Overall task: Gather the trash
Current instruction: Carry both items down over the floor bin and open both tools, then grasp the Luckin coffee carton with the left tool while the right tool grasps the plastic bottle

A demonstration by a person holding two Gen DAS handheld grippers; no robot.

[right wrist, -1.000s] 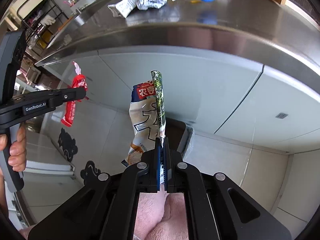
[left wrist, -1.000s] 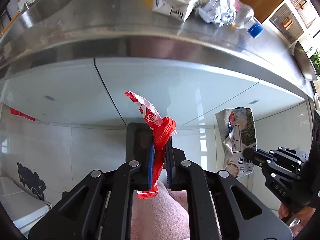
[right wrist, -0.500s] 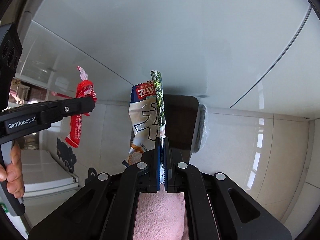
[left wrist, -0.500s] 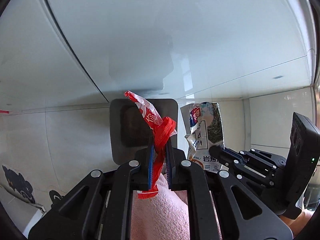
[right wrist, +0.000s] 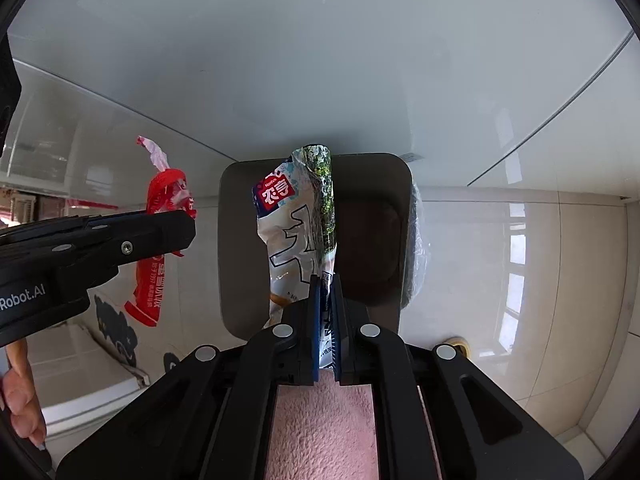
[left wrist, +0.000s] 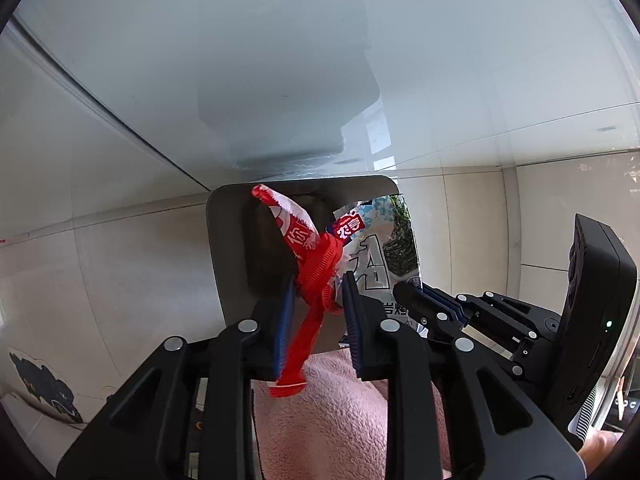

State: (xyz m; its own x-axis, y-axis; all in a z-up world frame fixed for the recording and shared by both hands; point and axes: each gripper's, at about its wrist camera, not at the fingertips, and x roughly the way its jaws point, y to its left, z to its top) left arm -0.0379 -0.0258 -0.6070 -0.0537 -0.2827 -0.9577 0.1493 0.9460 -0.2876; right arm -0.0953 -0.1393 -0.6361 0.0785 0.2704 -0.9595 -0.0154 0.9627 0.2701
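Note:
My left gripper [left wrist: 316, 304] has its jaws parted, and a red snack wrapper [left wrist: 316, 268] hangs loose between them, above the open grey trash bin [left wrist: 228, 248]. In the right wrist view the same red wrapper [right wrist: 168, 196] shows at the left gripper's tip. My right gripper [right wrist: 325, 280] is shut on a white and green snack bag [right wrist: 296, 220], held upright over the bin [right wrist: 236, 248]. In the left wrist view that bag [left wrist: 376, 240] sits just right of the red wrapper.
White cabinet doors [right wrist: 320, 60] stand right behind the bin. The floor is pale glossy tile [right wrist: 500, 260]. A clear liner [right wrist: 418, 240] bulges at the bin's right side. A white low appliance [right wrist: 88, 376] stands at the left.
Both grippers have come down from counter height to just over the bin and drawn together. The left jaws have opened, so the red wrapper hangs loose.

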